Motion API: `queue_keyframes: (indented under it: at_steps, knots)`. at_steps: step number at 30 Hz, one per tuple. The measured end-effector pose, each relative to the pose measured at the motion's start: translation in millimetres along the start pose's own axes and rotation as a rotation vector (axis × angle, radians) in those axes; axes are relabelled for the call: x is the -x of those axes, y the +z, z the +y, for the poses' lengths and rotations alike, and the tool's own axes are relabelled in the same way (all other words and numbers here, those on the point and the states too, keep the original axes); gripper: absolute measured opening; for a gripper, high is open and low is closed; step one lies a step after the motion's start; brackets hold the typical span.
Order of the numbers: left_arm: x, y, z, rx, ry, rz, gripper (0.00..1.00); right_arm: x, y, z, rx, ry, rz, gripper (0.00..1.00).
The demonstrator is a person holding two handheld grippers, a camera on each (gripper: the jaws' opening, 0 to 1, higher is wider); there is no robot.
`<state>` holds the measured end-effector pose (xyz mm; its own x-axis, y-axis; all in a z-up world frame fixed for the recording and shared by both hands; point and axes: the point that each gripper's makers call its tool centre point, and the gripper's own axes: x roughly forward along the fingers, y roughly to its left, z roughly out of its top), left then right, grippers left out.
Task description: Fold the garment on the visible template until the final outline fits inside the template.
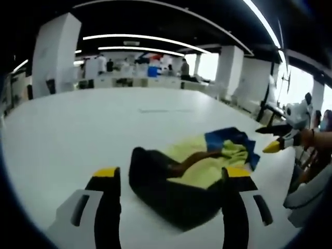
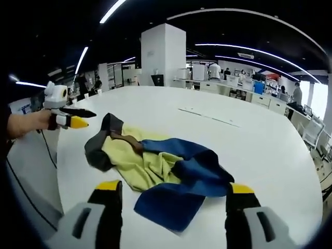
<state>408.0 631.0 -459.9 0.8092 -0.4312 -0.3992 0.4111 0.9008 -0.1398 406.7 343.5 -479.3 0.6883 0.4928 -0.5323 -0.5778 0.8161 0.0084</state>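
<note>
Left tool [image 1: 172,179] open, garment [image 1: 199,171] just beyond

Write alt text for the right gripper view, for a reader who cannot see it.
A crumpled garment in yellow, blue and dark grey lies in a heap on a large white table, unfolded. The right claw stands open in the foreground with yellow-tipped jaws either side of the cloth, and the left claw comes in from the left, held in a hand.

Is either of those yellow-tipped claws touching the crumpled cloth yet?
Apart. In the right gripper view the left gripper hangs beside the garment, white table between; the right gripper, jaws open, stops short of it.
</note>
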Motion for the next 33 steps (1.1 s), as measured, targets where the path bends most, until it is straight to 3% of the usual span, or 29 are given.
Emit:
queue_keyframes:
  at_steps: [20, 33]
  knots:
    - [-17.8, -25.4, 15.3, -0.007, 0.046, 0.074, 0.66, -36.2, -14.7, -1.2, 0.056, 0.037, 0.049, 0.64]
    - [-26.2, -39.0, 22.5, 0.027, 0.064, 0.099, 0.59, -46.8, -21.9, -5.4, 0.075, 0.028, 0.061, 0.56]
